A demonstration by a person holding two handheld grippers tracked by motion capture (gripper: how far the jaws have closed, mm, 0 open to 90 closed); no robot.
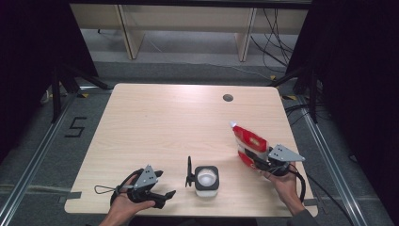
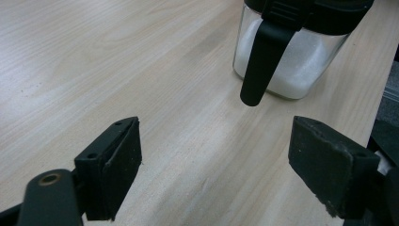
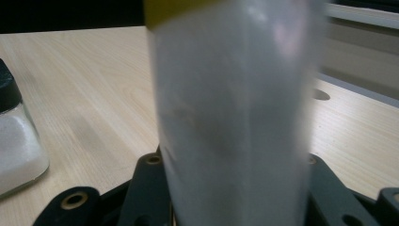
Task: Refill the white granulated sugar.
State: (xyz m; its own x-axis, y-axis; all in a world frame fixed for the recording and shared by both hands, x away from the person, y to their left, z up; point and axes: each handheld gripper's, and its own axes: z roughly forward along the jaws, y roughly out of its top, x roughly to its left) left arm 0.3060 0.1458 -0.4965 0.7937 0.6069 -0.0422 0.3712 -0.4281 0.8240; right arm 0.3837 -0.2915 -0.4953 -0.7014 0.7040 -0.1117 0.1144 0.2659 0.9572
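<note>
A square glass jar of white powder stands near the table's front edge, its black lid flipped up on its left side. My left gripper rests to the left of the jar, open, with nothing between its pads. In the left gripper view the jar and its hanging black clasp lie just ahead of the gripper. My right gripper is shut on the lower end of a red and white pouch, which tilts up and away, white cap on top. In the right gripper view the pale pouch stands between the jaws.
The light wooden table has a round cable hole at the back right. The jar sits left of the pouch in the right gripper view. Dark stands flank the table, and shelf legs stand behind it.
</note>
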